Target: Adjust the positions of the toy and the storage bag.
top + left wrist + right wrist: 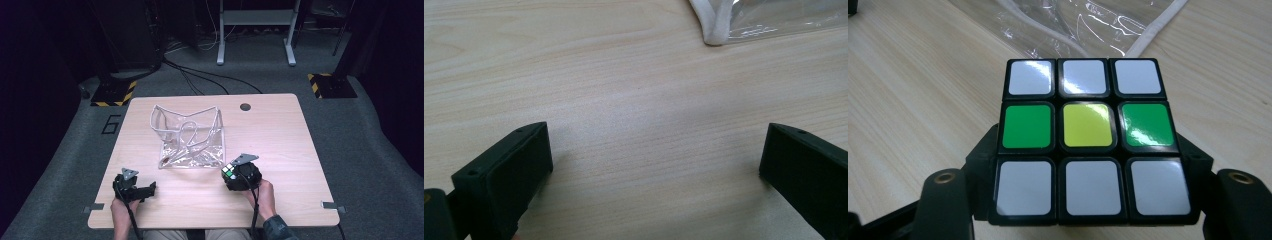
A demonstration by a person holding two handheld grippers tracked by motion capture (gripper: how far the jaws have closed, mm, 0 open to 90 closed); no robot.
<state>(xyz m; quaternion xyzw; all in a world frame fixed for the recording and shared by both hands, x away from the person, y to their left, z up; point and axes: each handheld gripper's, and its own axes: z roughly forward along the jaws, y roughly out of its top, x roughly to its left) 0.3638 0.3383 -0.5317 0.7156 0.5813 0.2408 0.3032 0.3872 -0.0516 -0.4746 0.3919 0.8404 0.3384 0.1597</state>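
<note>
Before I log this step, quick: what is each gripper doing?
Left gripper: open, nothing between its fingers.
Right gripper: closed on the puzzle cube.

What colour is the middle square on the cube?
Yellow, on the cube; best seen in the right gripper view.

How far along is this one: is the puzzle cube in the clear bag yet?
Done: the right tool has the puzzle cube clamped between its jaws. In hand: the cube sits just in front of the clear bag, outside it. Left: getting the cube inside; the left tool rests open on the table and hasn't touched the bag.
</note>
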